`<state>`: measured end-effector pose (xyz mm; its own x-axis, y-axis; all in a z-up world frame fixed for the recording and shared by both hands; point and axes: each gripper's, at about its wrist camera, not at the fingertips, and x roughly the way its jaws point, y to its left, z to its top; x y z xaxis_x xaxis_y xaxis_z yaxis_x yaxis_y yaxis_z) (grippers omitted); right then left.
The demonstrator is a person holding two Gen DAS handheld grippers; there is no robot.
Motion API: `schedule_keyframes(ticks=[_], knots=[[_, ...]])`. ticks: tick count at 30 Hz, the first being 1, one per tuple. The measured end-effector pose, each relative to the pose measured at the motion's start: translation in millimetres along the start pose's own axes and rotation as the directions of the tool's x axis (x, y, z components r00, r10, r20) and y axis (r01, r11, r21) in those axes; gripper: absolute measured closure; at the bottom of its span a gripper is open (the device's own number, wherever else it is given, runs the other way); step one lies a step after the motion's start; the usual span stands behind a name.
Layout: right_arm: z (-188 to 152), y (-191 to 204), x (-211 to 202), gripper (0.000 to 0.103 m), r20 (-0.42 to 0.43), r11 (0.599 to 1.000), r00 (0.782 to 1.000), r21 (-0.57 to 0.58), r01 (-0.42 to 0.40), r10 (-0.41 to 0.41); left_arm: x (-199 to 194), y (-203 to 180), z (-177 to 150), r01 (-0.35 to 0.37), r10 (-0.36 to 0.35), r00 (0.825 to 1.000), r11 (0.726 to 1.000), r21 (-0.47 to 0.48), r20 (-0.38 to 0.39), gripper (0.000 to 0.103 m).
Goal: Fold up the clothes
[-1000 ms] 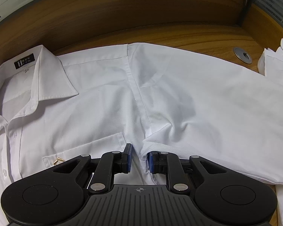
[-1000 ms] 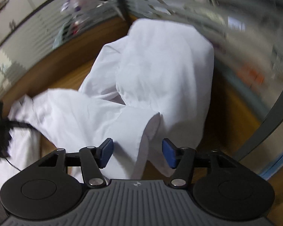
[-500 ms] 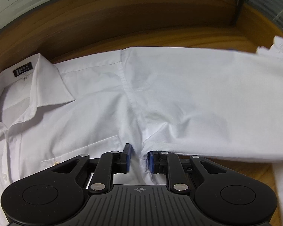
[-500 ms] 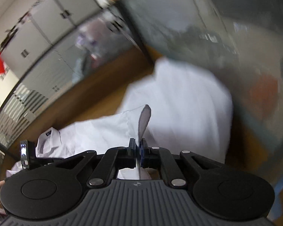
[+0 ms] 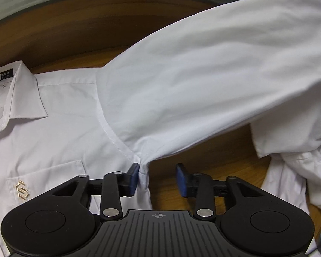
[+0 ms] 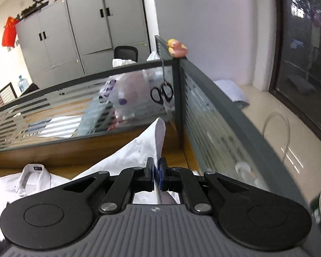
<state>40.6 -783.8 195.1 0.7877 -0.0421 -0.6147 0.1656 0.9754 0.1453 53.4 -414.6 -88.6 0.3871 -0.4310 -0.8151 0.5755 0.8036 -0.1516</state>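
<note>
Two risks: right hand-held gripper clamps white cotton shirt sleeve; left hand-held gripper jaws opening off armpit seam lower centre, shirt may drag across wooden desk.

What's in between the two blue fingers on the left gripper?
In the left wrist view, the left gripper is opening. The shirt's armpit seam sits beside one finger; beyond it, bare wooden desk.

Two wrist fisheyes, both looking forward over their own fingers

The left sat close above the shirt; the right looked from higher, across the tabletop. Both caught the collar.
</note>
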Motion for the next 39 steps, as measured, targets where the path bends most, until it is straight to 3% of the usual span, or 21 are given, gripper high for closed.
schedule_keyframes(ticks=[2,4,5,7,10,16,21,25,30,35,39], knots=[[14.9,4.1,6.9,0.098,-0.004,1.000,1.000,-0.014,-0.010,0.010,-0.8,-8.3,-4.2,-0.019,0.018,0.999,0.999,0.032,0.030,0.059],[27.0,10.0,10.8,0.098,-0.006,0.999,1.000,-0.027,-0.027,0.026,6.2,-11.6,-7.6,-0.006,0.005,1.000,0.999,0.037,0.021,0.050],[31.3,14.1,10.8,0.098,-0.006,0.999,0.999,-0.032,-0.038,0.038,7.9,-11.9,-8.6,0.008,-0.008,1.000,0.999,0.031,0.020,0.049],[38.2,23.3,7.2,0.098,-0.005,0.997,0.998,-0.041,-0.065,0.064,10.2,-12.1,-10.4,0.038,-0.038,0.999,0.999,0.015,0.023,0.032],[45.4,41.5,0.3,0.098,-0.003,0.993,0.995,-0.058,-0.102,0.102,-3.6,-4.1,-13.9,0.082,-0.082,0.996,0.997,0.011,0.035,0.027],[57.2,101.7,-21.2,0.098,0.004,0.981,0.985,-0.090,-0.171,0.172,-89.3,48.9,-29.8,0.209,-0.189,0.970,0.970,-0.125,0.156,0.023],[50.1,193.0,-42.4,0.098,-0.001,0.959,0.971,-0.155,-0.236,0.239,-157.1,128.4,-57.3,0.227,-0.179,0.964,0.938,-0.261,0.197,0.023],[22.4,288.3,-43.8,0.098,-0.048,0.930,0.963,-0.249,-0.270,0.266,-201.9,202.1,-78.1,0.248,-0.177,0.960,0.897,-0.366,0.218,0.023],[-43.4,396.4,-30.3,0.098,-0.119,0.893,0.955,-0.340,-0.295,0.271,-247.2,286.3,-99.0,0.228,-0.127,0.962,0.862,-0.453,0.241,0.023],[-114.3,477.8,-7.4,0.098,-0.182,0.867,0.942,-0.372,-0.331,0.281,-276.7,334.7,-116.0,0.202,-0.078,0.964,0.841,-0.502,0.256,0.023],[-164.7,530.2,14.5,0.098,-0.225,0.851,0.930,-0.384,-0.359,0.291,-285.1,353.2,-130.2,0.228,-0.089,0.960,0.802,-0.553,0.266,0.023]])
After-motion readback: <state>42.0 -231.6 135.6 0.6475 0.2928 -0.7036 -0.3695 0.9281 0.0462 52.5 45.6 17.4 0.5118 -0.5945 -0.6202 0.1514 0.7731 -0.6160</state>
